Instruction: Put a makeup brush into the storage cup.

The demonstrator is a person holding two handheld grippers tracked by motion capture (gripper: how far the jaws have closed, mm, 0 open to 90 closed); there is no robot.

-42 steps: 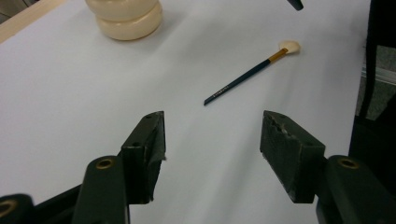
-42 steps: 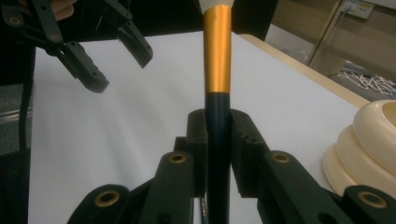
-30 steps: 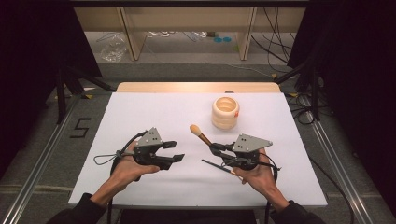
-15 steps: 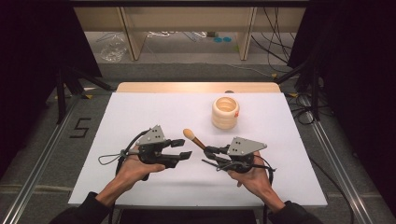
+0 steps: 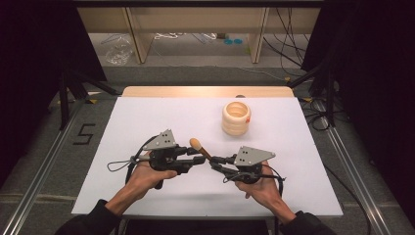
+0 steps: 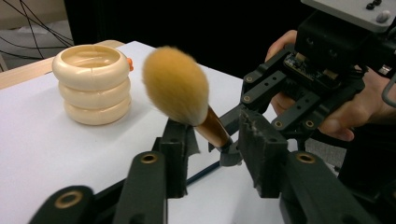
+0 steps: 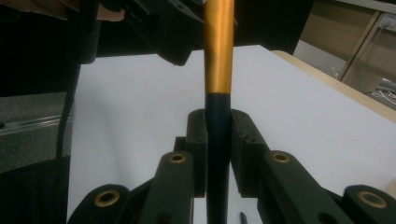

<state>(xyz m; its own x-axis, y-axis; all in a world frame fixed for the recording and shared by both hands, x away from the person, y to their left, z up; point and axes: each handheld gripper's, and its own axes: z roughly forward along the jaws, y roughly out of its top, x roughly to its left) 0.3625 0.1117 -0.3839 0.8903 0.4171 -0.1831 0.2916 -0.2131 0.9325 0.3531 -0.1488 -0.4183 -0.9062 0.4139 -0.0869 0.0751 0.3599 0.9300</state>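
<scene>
Brush (image 5: 201, 149) held off the white table (image 5: 147, 122), between the two grippers, near the middle of the front half. Bristle head up and toward 11 o'clock in the high view; handle slants down toward 5 o'clock into the right gripper (image 5: 215, 160).

Right gripper view: both pads clenched on the brush's dark handle (image 7: 217, 135), just below the gold ferrule (image 7: 218, 51). Handle runs straight up between the jaws, touching both.

Left gripper (image 5: 198, 160) comes in from 9 o'clock, tips meeting the brush near the ferrule. Left gripper view: fluffy tan head (image 6: 176, 85) sits above the jaws, ferrule (image 6: 213, 129) passing down between them. Jaws have just been closing, brush between them. Left pad touches or nearly touches the base of the head; right pad stands just off the ferrule. A gap shows, so not yet pressing on both sides.

Holder (image 5: 236, 118), a cream stack of three rings with an open top, stands upright on the table at 1 o'clock from the brush, apart from both grippers. In the left gripper view it sits at upper left (image 6: 91, 84), behind the brush head.

Each gripper is carried in a hand, forearms entering from 6 o'clock.
</scene>
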